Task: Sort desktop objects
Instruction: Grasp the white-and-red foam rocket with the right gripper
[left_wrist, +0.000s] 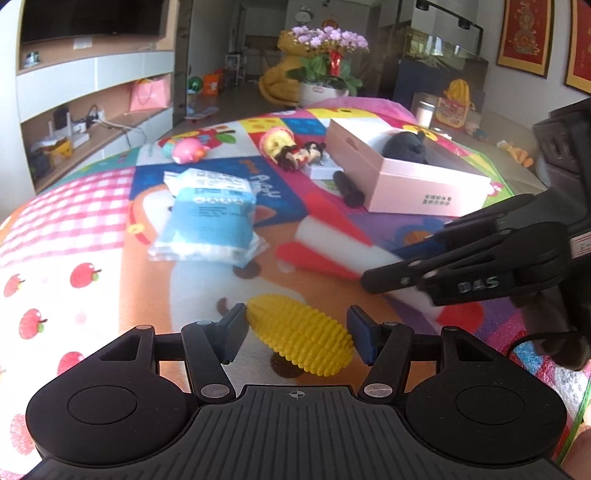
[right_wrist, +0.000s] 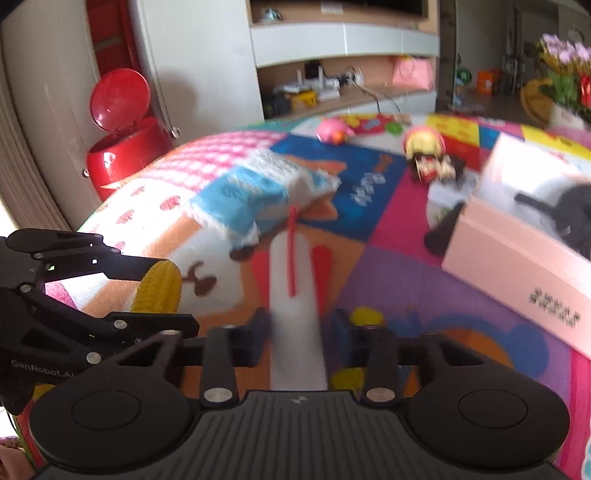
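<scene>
Your left hand-held gripper (left_wrist: 295, 334) is clamping a yellow toy corn (left_wrist: 299, 334) above the colourful mat (left_wrist: 92, 229). Your right hand-held gripper (right_wrist: 299, 332) is gripping a white foam block (right_wrist: 297, 317).

Open mat ahead, clutter beyond

My claws' way ahead is clear to the blue packet (left_wrist: 208, 218); the pink box (left_wrist: 402, 173) blocks my right.
</scene>
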